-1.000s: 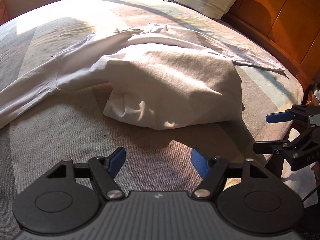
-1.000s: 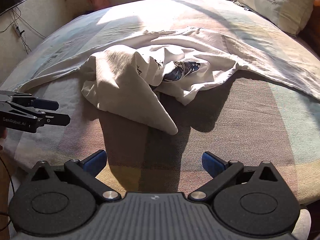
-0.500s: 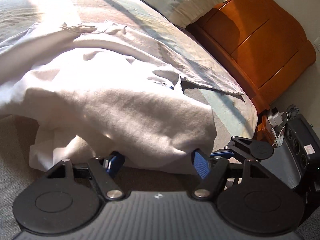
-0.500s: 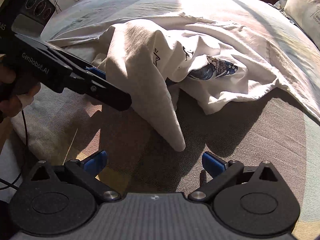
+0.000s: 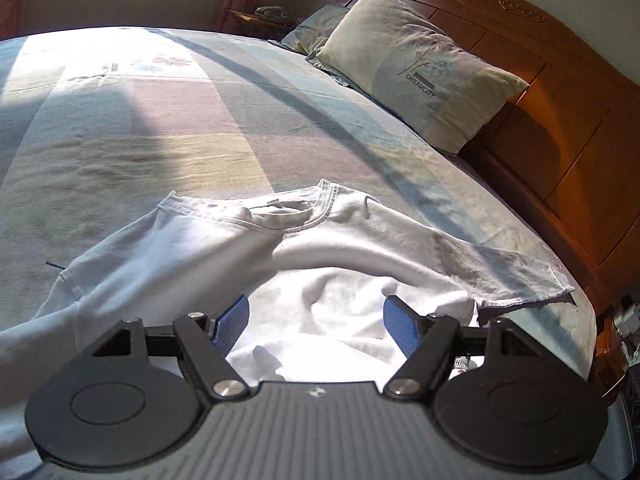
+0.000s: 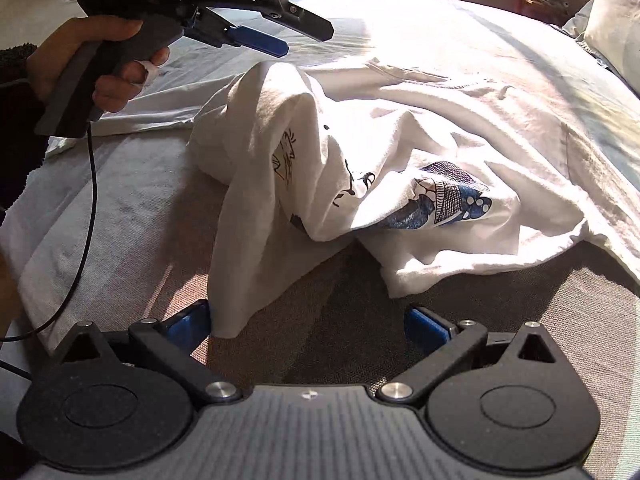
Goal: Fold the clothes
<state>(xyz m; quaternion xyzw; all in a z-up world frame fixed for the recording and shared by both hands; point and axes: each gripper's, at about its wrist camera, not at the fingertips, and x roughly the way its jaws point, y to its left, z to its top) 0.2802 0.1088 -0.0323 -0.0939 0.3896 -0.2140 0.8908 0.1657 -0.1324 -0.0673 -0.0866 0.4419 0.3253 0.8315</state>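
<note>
We hold the left hand-held gripper [image 6: 280, 38] over the bunched left side of the white T-shirt [image 6: 420, 128], a hand [image 6: 100, 64] wrapped around its grip and a black cable hanging from it. From its own camera its blue fingers [image 5: 232, 326] stand apart above bright folds of the cloth, clamping nothing. The T-shirt lies crumpled on the bed [image 5: 160, 128], collar [image 5: 288, 216] toward the far side, one sleeve reaching out left and the other right toward the wooden headboard [image 5: 560, 128]. Its lower part is thrown up into a ridge, with a blue and black print [image 6: 440, 204] showing in the folds. A hanging corner of that ridge drops just beside the left finger of our right hand-held gripper [image 6: 316, 326]; we cannot tell if it touches. That gripper's jaws are spread wide over bare bedcover, grasping nothing. A pale pillow [image 5: 416, 80] leans on the headboard at right.
</note>
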